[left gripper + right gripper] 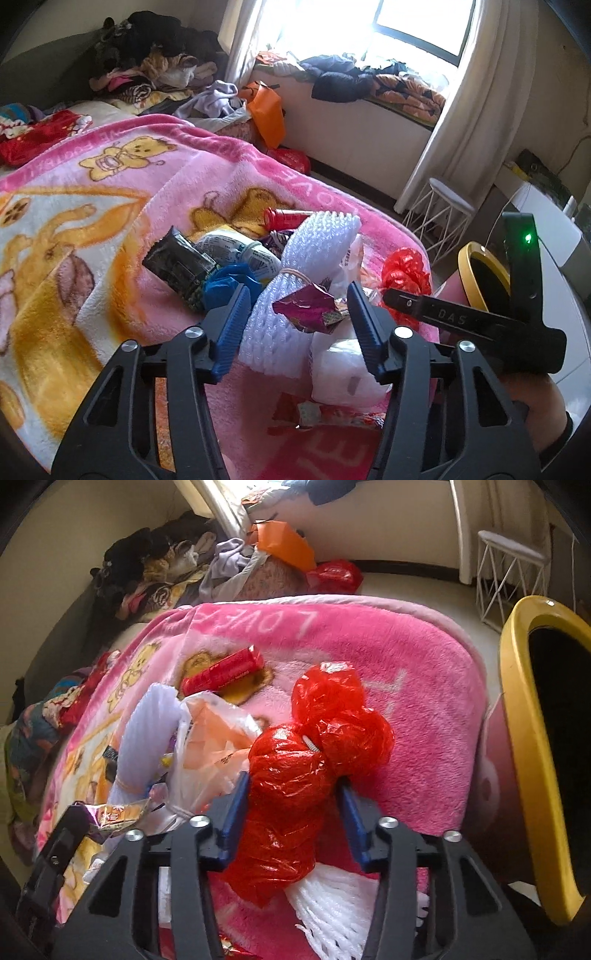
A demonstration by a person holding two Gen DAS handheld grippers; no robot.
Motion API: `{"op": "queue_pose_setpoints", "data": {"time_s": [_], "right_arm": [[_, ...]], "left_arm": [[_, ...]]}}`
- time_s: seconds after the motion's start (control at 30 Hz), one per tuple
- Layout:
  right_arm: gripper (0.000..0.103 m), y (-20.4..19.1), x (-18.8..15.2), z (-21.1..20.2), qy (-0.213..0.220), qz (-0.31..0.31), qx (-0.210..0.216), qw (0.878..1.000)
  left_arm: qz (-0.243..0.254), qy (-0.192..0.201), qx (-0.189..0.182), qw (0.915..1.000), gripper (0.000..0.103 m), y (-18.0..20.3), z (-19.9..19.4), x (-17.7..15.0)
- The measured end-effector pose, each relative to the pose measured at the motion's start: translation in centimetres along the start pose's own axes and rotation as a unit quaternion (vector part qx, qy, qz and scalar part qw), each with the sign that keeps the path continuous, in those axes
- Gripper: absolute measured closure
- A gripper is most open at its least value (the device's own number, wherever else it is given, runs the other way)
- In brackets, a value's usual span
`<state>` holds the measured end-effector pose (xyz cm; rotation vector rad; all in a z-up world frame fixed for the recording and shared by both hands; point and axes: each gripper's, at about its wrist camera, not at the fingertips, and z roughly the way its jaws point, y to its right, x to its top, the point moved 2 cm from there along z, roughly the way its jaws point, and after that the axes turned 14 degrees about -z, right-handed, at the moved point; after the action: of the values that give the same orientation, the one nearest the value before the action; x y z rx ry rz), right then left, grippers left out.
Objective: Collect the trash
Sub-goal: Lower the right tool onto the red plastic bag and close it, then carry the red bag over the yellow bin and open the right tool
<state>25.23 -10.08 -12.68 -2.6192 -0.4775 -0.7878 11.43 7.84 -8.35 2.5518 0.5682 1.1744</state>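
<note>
Right gripper [291,801] clamped on red plastic bag [317,738]; left gripper [295,314] part-open round crumpled wrapper [306,310], pads not touching

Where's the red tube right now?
In the left wrist view, the red tube lies on the pink blanket, just behind the white foam net.

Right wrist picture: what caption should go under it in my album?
Right gripper closing around a crumpled red plastic bag on the pink blanket, yellow-rimmed bin alongside.

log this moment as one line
phase: grasp | left gripper: around foil wrapper, grip unclear | right gripper: shut on red bag | bin: right of blanket
</note>
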Motion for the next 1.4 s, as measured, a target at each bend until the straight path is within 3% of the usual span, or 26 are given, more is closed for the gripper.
{"op": "queue_pose_setpoints", "data": {"time_s": [0.1,0.6,0.9,1.4], "right_arm": [[0.069,0.1,0.0,-0.6,0.018,-0.001,0.01,1.0],[0.07,0.3,0.0,-5.4,0.096,-0.032,0.036,0.994],[0.07,1.0,0.1,-9.3,0.136,-0.046,0.02,0.989],[0.07,5.9,-0.5,-13.6,0.172,-0.003,-0.01,0.985]], "left_arm": [[-0.003,-0.006,0.0,1.0,0.072,0.2,0.3,-0.1],[0.019,0.046,-0.018,0.9986,0.078,2.4,-2.7,1.0],[0.026,0.055,-0.047,0.997,0.079,4.9,-3.6,1.2],[0.057,0.052,-0.083,0.9936,0.079,10.1,-3.5,0.2]]}}
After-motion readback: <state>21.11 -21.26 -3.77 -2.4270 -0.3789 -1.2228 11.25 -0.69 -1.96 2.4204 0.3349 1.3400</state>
